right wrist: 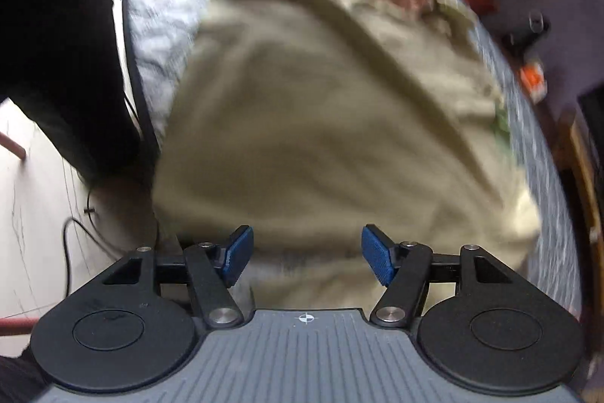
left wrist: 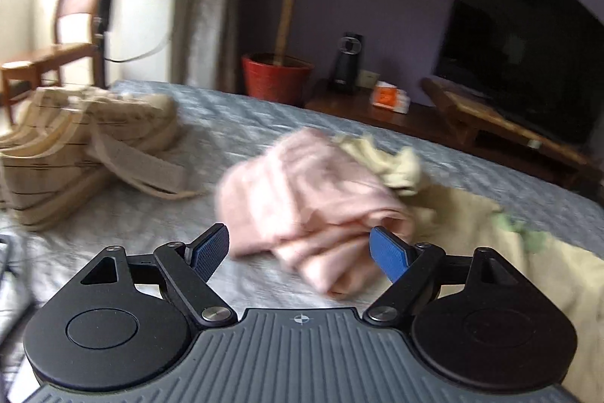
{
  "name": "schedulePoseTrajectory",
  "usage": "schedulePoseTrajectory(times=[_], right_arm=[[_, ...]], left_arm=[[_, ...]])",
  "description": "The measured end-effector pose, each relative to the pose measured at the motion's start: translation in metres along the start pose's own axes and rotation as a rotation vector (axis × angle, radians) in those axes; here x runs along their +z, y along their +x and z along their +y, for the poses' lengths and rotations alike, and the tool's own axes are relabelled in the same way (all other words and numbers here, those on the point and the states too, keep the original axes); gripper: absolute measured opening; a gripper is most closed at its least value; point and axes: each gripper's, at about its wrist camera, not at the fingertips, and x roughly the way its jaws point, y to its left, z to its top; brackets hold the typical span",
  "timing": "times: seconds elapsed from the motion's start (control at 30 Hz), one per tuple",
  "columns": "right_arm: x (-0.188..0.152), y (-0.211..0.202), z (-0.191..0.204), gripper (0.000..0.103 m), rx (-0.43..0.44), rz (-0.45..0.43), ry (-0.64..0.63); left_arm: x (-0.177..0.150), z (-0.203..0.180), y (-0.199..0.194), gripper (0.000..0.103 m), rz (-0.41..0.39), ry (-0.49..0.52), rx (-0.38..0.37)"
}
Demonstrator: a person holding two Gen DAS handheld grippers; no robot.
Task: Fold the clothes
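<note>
1. a striped stack (left wrist: 75, 146) and a pink bundle (left wrist: 309, 203) on the bed (left wrist: 245, 123) look already folded.
2. the beige garment (right wrist: 321, 123) lies spread out, unfolded.
3. left gripper (left wrist: 300, 252) released and empty; right gripper (right wrist: 306, 259) parted above the garment, gripping nothing.

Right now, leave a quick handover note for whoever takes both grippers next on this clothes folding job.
Left gripper: open, empty, just short of the folded pink garment on the bed.
Right gripper: open, holding nothing, over the beige garment.
Done: pink garment folded; striped pile sits at the far left.
Left: fold the beige garment, still spread out and rumpled.
</note>
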Motion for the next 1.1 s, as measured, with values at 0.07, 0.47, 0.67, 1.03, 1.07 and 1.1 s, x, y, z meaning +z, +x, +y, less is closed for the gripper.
schedulePoseTrajectory(times=[0.07, 0.47, 0.67, 1.03, 1.07, 1.1], right_arm=[[-0.011, 0.002, -0.01, 0.066, -0.01, 0.014, 0.072], [-0.014, 0.005, 0.046, 0.07, -0.018, -0.122, -0.317], [-0.009, 0.008, 0.052, 0.068, -0.004, -0.186, -0.361], [-0.009, 0.008, 0.051, 0.037, 0.069, -0.25, -0.322], [-0.008, 0.008, 0.05, 0.027, 0.092, -0.244, -0.319], [-0.006, 0.01, 0.049, 0.013, 0.109, -0.224, -0.303]], left_arm=[[-0.001, -0.012, -0.001, 0.086, -0.021, 0.048, -0.006], [-0.006, -0.027, 0.005, 0.086, 0.015, 0.054, -0.006], [-0.01, -0.031, 0.009, 0.086, 0.032, 0.088, 0.011], [-0.01, -0.027, 0.011, 0.086, 0.05, 0.086, 0.021], [-0.01, -0.026, 0.011, 0.086, 0.051, 0.085, 0.027], [-0.009, -0.025, 0.012, 0.086, 0.052, 0.083, 0.033]])
